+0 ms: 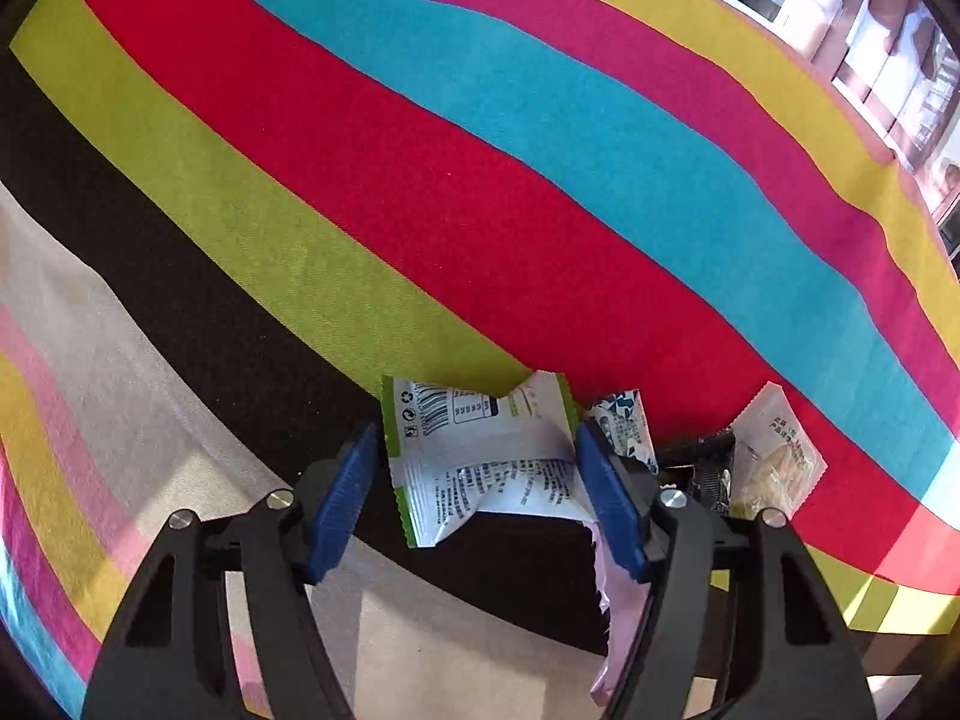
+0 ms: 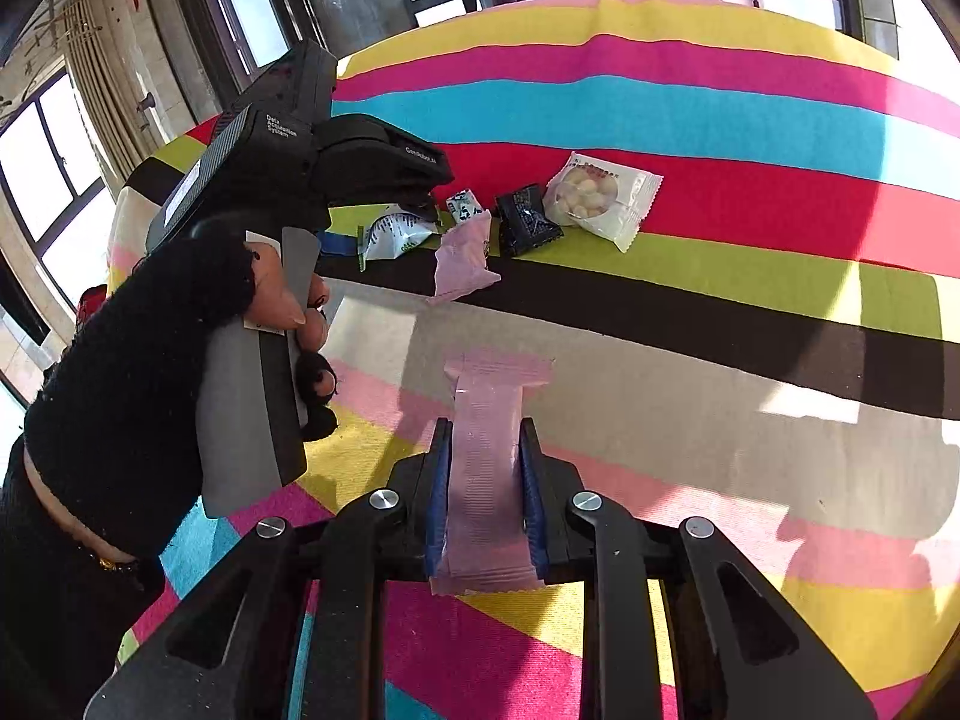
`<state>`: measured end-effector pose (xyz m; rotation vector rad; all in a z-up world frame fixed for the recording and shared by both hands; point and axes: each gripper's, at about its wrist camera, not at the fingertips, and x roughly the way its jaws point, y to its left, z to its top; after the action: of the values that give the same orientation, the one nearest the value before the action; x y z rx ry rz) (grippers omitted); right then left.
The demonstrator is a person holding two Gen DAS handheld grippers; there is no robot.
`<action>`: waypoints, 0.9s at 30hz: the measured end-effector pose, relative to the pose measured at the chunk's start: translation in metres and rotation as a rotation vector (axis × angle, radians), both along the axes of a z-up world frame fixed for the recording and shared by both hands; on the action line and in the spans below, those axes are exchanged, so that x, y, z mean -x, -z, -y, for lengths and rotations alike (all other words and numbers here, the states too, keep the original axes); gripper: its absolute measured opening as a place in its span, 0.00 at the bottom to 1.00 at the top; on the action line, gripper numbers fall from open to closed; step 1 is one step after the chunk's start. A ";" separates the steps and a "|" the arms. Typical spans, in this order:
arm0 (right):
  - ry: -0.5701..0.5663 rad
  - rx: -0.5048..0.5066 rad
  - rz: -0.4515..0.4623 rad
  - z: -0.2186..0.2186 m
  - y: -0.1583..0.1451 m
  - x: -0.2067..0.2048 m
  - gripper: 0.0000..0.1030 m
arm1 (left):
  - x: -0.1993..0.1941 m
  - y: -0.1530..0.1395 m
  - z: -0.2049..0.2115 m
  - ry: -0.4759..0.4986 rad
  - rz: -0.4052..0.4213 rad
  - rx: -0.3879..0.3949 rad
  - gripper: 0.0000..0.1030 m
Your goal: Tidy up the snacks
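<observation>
Clamping a pink wrapped snack [image 2: 487, 480] between its blue pads, the right tool [image 2: 486, 480] holds the packet upright at the lower middle of the right wrist view, above the striped cloth [image 2: 720, 324] that covers the counter.

Higher in that view, left of centre, a row of snacks lies along the green and black stripes: a white and green packet [image 2: 393, 234], a second pink packet [image 2: 465, 261], a small blue-patterned packet [image 2: 465, 204], a black packet [image 2: 528, 219] and a clear bag of pale round pieces [image 2: 600, 198] at the right end of the row. The black packet touches the clear bag.

The left tool [image 1: 477, 480], seen from its own camera, has its blue pads apart on either side of the white and green packet [image 1: 480, 456], which sits crumpled between them at the lower middle of the frame. The right-hand pad touches the packet's edge; the left-hand pad stands just beside it. Crowding that pad are the blue-patterned packet [image 1: 624, 426] behind it and the second pink packet [image 1: 618, 612] beneath it. The clear bag [image 1: 774, 462] lies further right.

A black-gloved hand [image 2: 180, 324] grips the left tool's handle at the left of the right wrist view.
</observation>
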<state>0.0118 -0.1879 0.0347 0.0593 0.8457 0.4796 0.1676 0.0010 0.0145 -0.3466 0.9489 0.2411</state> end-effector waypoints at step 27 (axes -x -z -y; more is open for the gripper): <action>0.005 -0.008 -0.012 0.000 0.002 -0.001 0.23 | 0.113 0.004 -0.049 0.312 0.038 -0.217 0.62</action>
<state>0.0132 -0.1881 0.0326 0.0718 0.8550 0.4785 0.0547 0.0503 0.0103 -0.0020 0.9162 0.0498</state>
